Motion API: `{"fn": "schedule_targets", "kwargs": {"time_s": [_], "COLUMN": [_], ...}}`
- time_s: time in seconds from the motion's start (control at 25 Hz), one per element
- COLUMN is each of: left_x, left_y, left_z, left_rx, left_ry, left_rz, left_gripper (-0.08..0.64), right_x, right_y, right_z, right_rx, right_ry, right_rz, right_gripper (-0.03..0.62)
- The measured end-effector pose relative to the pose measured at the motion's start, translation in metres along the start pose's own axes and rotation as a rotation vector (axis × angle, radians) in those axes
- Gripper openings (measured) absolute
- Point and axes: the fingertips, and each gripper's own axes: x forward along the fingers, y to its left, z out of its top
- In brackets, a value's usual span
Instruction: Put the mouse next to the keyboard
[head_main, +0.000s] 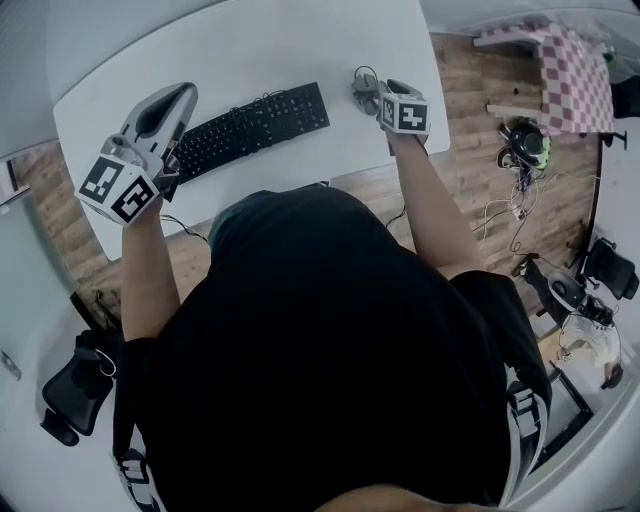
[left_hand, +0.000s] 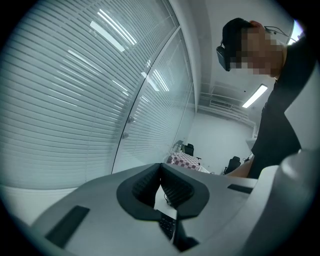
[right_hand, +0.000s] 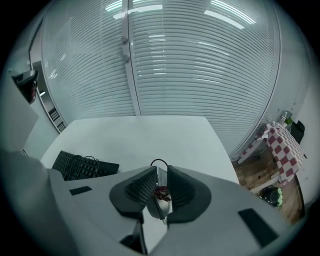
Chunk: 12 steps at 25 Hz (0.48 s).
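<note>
A black keyboard (head_main: 255, 128) lies slantwise on the white table (head_main: 250, 45); the right gripper view shows it at the left (right_hand: 82, 166). To its right, my right gripper (head_main: 370, 92) points steeply down, shut on a small grey mouse (right_hand: 156, 206). The mouse's bundled cable (right_hand: 159, 192) loops up between the pads, and the mouse hangs a little above the tabletop. My left gripper (head_main: 183, 97) hovers over the keyboard's left end. Its jaws (left_hand: 161, 172) meet at the tips with nothing held, and a few keys (left_hand: 167, 225) show in the gap below them.
A small table with a checkered cloth (head_main: 572, 72) stands at the right, with headphones and loose cables (head_main: 525, 148) on the wooden floor. Office chairs (head_main: 70, 385) stand behind me. A glass wall with blinds (right_hand: 165, 65) rises beyond the table's far edge.
</note>
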Motion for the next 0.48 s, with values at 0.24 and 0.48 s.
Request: {"fn": "schedule_targets", "kwargs": {"time_s": [0.24, 0.48], "left_x": [-0.006, 0.001], "left_y": [-0.011, -0.047], "left_z": [0.004, 0.016], "left_rx": [0.025, 0.044], "left_ry": [-0.016, -0.013], "left_rz": [-0.014, -0.026], "left_gripper": [0.02, 0.02], "right_x": [-0.025, -0.065], "right_y": [0.002, -0.008], "right_z": [0.009, 0.024], "right_rx": [0.015, 0.02], "right_ry": [-0.066, -0.134], "right_rz": [0.009, 0.04], "right_gripper": [0.066, 0.054]}}
